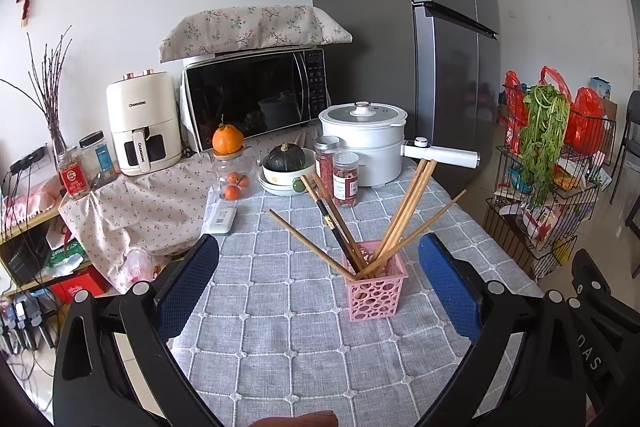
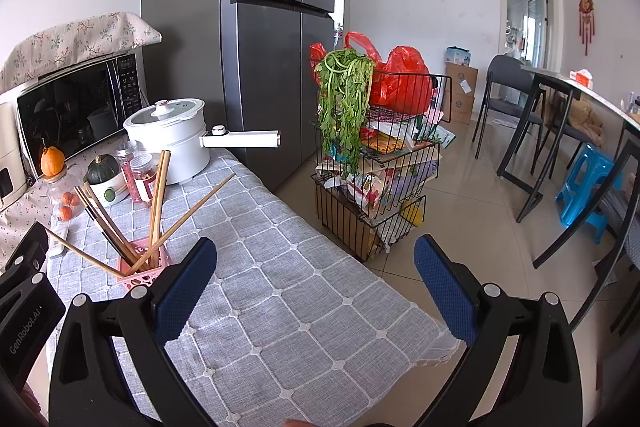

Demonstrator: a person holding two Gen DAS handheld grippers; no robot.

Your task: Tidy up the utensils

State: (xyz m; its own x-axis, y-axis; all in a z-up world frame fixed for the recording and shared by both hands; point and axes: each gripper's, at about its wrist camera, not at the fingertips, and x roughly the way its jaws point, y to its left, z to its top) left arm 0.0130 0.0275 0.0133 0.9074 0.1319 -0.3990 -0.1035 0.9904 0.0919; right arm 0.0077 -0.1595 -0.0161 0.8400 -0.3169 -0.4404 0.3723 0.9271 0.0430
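A pink perforated holder (image 1: 376,289) stands on the grey checked tablecloth (image 1: 288,327). Several wooden chopsticks (image 1: 404,215) and one dark chopstick (image 1: 338,233) fan out of it. My left gripper (image 1: 318,279) is open and empty, its blue pads (image 1: 188,287) wide apart just in front of the holder. In the right wrist view the holder (image 2: 144,269) and chopsticks (image 2: 158,199) are at the left. My right gripper (image 2: 316,283) is open and empty, over the table's right edge, apart from the holder.
At the table's back stand a white electric pot (image 1: 366,147) with a long handle, two jars (image 1: 340,173), a bowl with a squash (image 1: 286,167), a glass jar of oranges (image 1: 232,179) and a remote (image 1: 221,220). A wire rack (image 2: 376,163) with greens stands right of the table.
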